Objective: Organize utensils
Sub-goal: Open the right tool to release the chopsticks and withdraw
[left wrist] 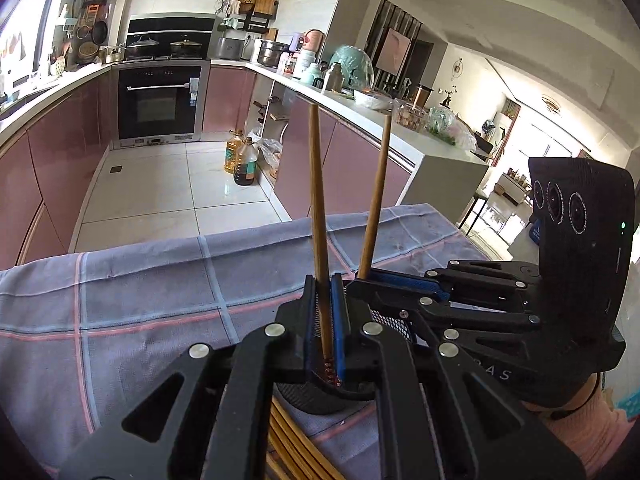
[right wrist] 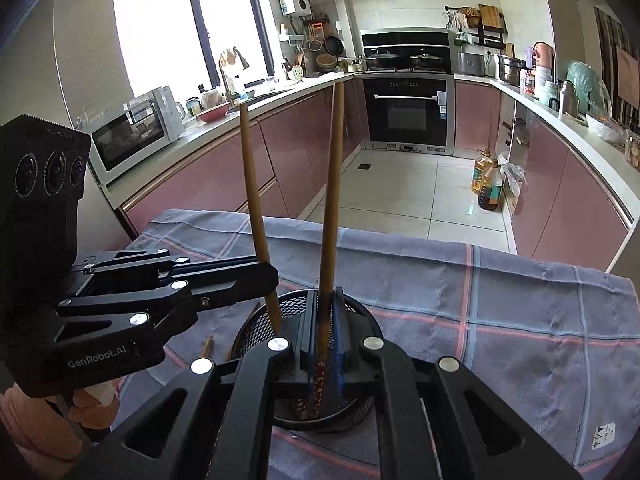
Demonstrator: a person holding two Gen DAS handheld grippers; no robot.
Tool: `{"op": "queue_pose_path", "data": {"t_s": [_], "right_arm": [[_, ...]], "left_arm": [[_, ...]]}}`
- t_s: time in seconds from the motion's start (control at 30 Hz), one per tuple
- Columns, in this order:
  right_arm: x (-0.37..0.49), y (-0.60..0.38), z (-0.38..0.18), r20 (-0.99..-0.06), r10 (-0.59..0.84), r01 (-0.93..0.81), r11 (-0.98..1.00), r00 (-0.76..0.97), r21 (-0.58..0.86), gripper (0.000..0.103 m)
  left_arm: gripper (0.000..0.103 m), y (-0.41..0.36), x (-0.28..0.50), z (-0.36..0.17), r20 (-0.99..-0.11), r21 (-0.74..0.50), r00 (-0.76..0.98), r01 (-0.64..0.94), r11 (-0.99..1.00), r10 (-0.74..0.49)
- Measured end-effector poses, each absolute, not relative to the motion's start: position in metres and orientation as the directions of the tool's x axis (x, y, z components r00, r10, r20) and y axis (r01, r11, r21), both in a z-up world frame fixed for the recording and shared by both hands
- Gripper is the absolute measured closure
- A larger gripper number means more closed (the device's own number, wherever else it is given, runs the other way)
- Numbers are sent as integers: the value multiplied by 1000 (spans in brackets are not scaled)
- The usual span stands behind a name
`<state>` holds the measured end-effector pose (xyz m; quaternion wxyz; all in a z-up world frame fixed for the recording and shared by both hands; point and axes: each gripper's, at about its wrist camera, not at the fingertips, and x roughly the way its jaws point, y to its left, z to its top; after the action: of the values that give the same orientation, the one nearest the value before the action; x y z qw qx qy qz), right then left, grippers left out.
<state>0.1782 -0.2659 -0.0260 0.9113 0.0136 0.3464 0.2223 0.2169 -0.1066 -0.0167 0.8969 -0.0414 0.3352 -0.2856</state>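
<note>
While both hover over the mesh cup, left tool clamped on chopstick, right tool likewise.

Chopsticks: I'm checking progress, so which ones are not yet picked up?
The bundle of chopsticks lying flat on the cloth beside the mesh cup; the other two stand upright, one clamped in each hand-held gripper.

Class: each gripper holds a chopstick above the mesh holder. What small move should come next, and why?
Probably lower both a little further, then open. The left gripper and right gripper each clamp an upright chopstick whose patterned lower end already sits inside the black mesh holder.
</note>
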Motion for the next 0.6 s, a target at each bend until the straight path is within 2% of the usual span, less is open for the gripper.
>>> {"op": "queue_pose_path", "data": {"t_s": [0.13, 0.2, 0.37, 0.5, 0.6], "right_arm": [[183, -267, -28, -621, 412, -380, 905, 667, 192, 95], [183, -268, -28, -614, 413, -374, 906, 673, 199, 92], [172, -272, -22, -586, 411, -370, 908, 698, 196, 87], [149, -275, -9, -537, 426, -394, 901, 728, 181, 74], [123, -273, -2, -499, 461, -444, 881, 734, 162, 65]], "left_arm": [[93, -103, 215, -16, -577, -267, 619, 474, 839, -533], [85, -102, 214, -14, -572, -264, 625, 473, 841, -531], [81, -93, 201, -9, -552, -256, 653, 458, 851, -518], [62, -75, 180, 1, -507, -233, 708, 437, 869, -492], [52, -59, 158, 5, -483, -213, 739, 421, 882, -470]]}}
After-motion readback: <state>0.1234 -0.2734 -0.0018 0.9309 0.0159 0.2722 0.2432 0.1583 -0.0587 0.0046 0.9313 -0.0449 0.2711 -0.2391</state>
